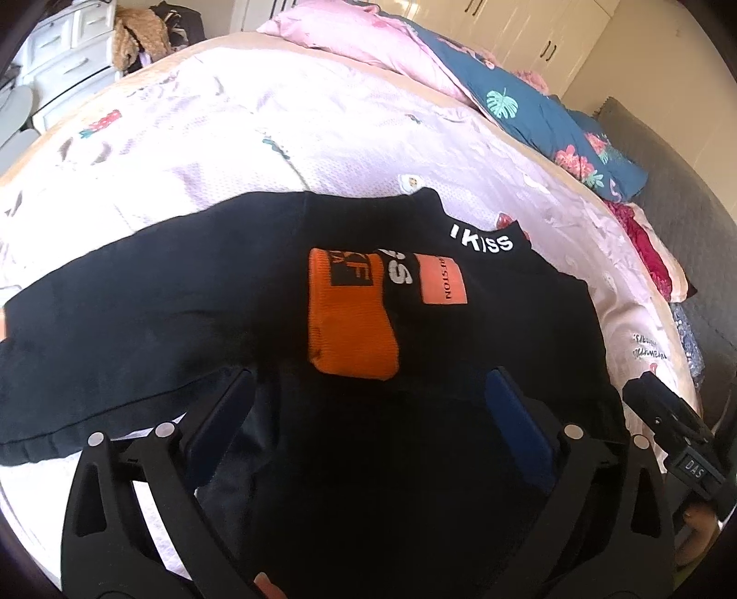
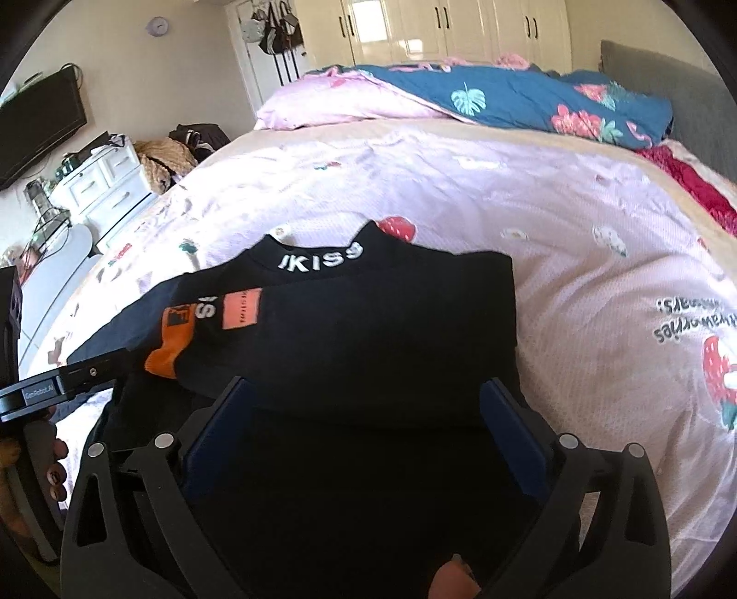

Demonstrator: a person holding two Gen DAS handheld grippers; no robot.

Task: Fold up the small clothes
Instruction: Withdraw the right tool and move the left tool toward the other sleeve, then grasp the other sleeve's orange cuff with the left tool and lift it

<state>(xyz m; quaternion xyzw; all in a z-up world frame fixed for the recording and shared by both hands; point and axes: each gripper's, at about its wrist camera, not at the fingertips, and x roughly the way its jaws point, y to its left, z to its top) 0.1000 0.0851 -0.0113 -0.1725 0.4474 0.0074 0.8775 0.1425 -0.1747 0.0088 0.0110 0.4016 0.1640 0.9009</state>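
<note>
A black top (image 1: 184, 313) lies folded on the bed, with white letters on its collar (image 1: 483, 239). An orange cuff (image 1: 350, 322) is laid across its chest beside an orange patch (image 1: 442, 281). My left gripper (image 1: 368, 375) hangs open just above the top's near edge, its blue pads (image 1: 516, 424) wide apart and pressing on nothing. In the right wrist view the same top (image 2: 391, 313) lies below my right gripper (image 2: 364, 384), which is also open and holds nothing. The left gripper's body (image 2: 60, 387) shows at the left edge there.
The bed has a pink strawberry-print sheet (image 2: 529, 221). A blue floral quilt (image 2: 529, 101) and a pink pillow (image 2: 331, 101) lie at the far side, by a grey headboard (image 2: 668, 78). White drawers (image 2: 106, 184), a dark screen (image 2: 37, 124) and wardrobes (image 2: 437, 27) stand beyond the bed.
</note>
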